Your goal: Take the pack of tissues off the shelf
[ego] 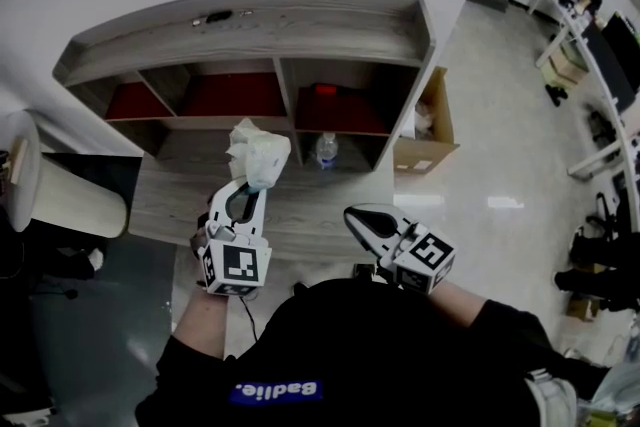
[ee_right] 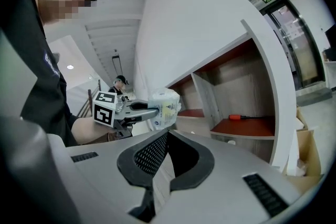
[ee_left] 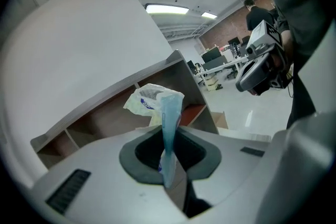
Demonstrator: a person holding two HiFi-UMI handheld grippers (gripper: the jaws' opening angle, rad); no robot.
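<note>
A crumpled white pack of tissues [ego: 258, 153] hangs in the air in front of the grey wooden shelf [ego: 250, 25], clear of its compartments. My left gripper [ego: 250, 183] is shut on the pack's lower edge. In the left gripper view the pale blue wrapper [ee_left: 169, 113] stands pinched between the jaws, and the bulk of the pack [ee_left: 149, 99] rises above them. The right gripper view shows the pack [ee_right: 165, 107] sideways, with the left gripper [ee_right: 137, 109] reaching in from the left. My right gripper [ego: 365, 220] is shut and holds nothing, low and right of the pack; its jaw tips [ee_right: 164, 136] meet.
A clear bottle [ego: 326, 150] stands in the shelf's lower right compartment. A red-handled tool [ee_right: 242, 117] lies on the red shelf board above it. An open cardboard box [ego: 430, 130] sits against the shelf's right side. A white cylinder [ego: 60, 190] stands at the left, and office desks [ego: 590, 35] at the far right.
</note>
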